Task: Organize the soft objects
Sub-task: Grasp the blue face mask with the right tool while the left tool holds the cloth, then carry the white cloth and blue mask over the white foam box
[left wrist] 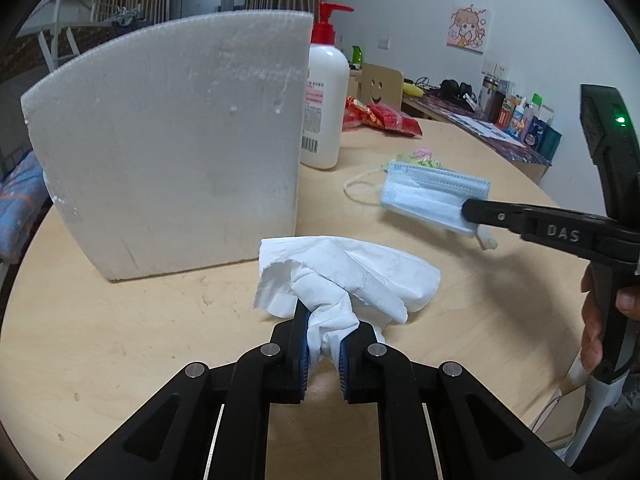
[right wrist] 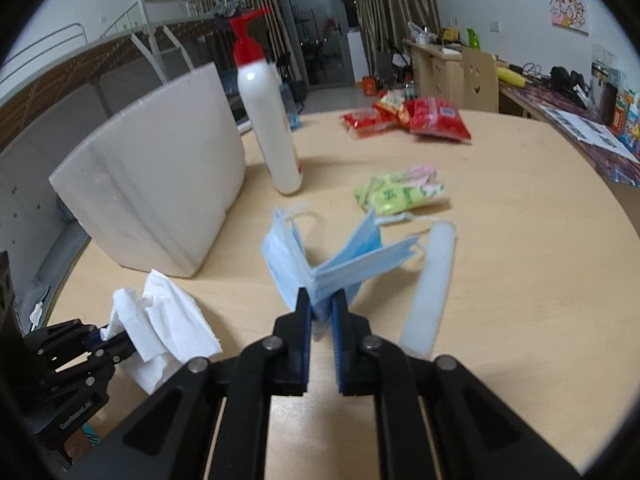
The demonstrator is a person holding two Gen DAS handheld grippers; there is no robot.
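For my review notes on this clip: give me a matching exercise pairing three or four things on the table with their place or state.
Things:
1. crumpled white tissue
2. pale blue pleated face mask
3. white pump bottle with red top
4. red snack packets

States:
A. standing beside the white foam block
B. pinched in the right gripper
C. lying at the far side of the table
D. pinched in the left gripper

Pairs: 1-D, 2-B, 3-A, 4-C

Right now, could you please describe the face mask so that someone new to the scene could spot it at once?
Start at the tall white foam block standing on the round wooden table; the pump bottle stands beside it. In front of the bottle, the blue face mask is pinched in the right gripper. Unlike the white tissue nearby, it is pleated, pale blue, with white ear loops.
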